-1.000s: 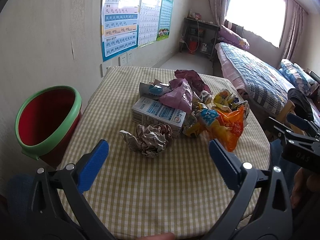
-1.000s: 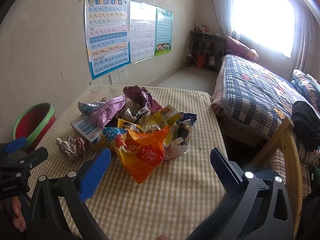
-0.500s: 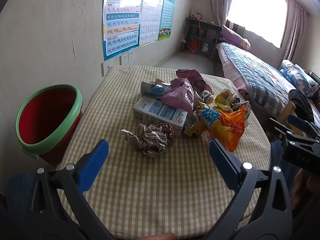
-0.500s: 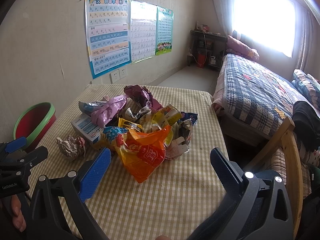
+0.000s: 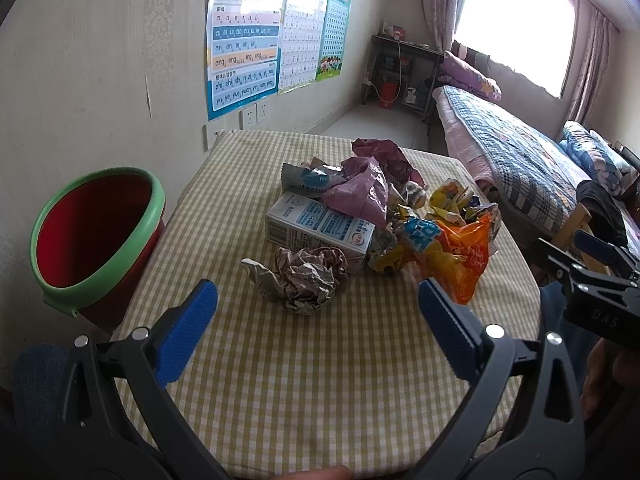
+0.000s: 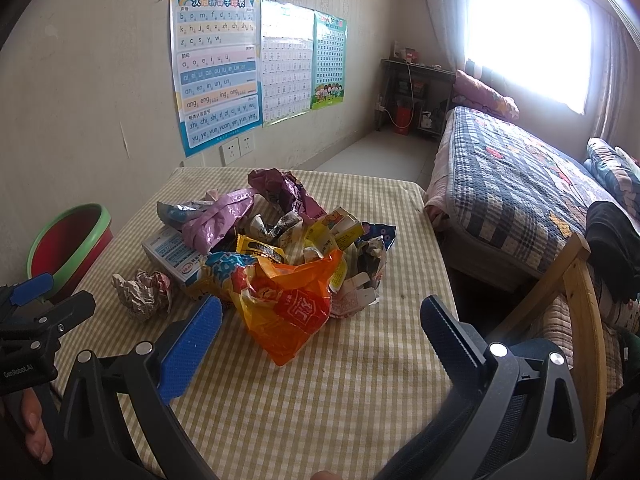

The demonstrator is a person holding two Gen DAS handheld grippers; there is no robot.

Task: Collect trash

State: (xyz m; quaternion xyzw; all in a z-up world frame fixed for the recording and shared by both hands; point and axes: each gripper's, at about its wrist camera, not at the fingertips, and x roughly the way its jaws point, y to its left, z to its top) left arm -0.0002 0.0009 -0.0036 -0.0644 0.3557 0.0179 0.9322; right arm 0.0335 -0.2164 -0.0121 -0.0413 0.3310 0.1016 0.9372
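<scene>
A heap of trash lies mid-table: a crumpled paper ball (image 5: 306, 282) (image 6: 142, 294), a white and blue carton (image 5: 320, 230) (image 6: 168, 254), a pink wrapper (image 5: 360, 192) (image 6: 218, 220) and an orange plastic bag (image 5: 460, 256) (image 6: 294, 312). My left gripper (image 5: 318, 300) stands open just short of the paper ball, nothing between its blue pads. My right gripper (image 6: 320, 318) is open near the orange bag, also holding nothing. A red bin with a green rim (image 5: 96, 232) (image 6: 66, 248) stands left of the table.
The table wears a yellow checked cloth (image 5: 320, 380) (image 6: 340, 400). A wall with posters (image 5: 242, 36) runs along the left. A bed with a plaid quilt (image 6: 520, 184) and a wooden chair frame (image 6: 580, 304) stand to the right.
Both grippers have crept slightly toward the trash heap. Nothing has been taken hold of.
</scene>
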